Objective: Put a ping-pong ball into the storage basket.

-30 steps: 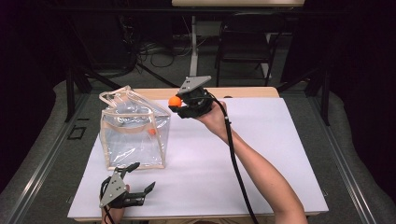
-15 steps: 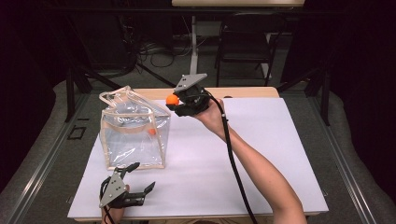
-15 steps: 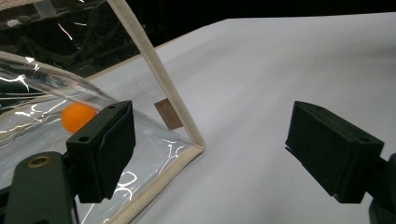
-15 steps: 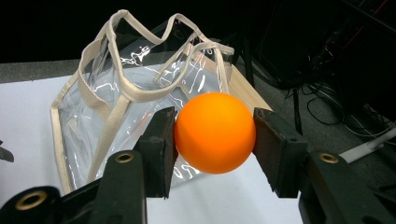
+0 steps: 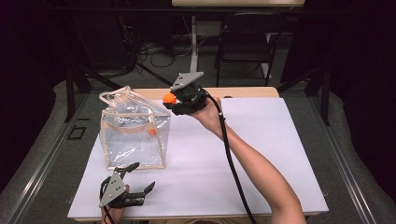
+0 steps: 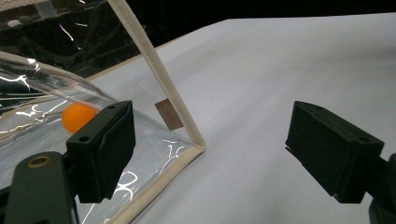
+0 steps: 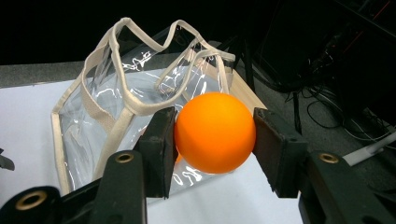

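The right hand-held gripper [image 7: 215, 135] clamps an orange ball [image 7: 215, 132] just beside the clear bag's [image 5: 133, 133] open top, ready for dropping in. The left hand-held gripper [image 5: 126, 184] rests wide open, empty, on the worktop [image 5: 261, 158]. Next comes lining up over the opening.

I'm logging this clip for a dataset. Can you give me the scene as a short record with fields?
surface: white table
container: clear bag, upright, open at the top
inside bag: one orange ball
right gripper: shut on a second orange ball, beside the bag's top
left gripper: open, low by the bag's near corner, holding nothing
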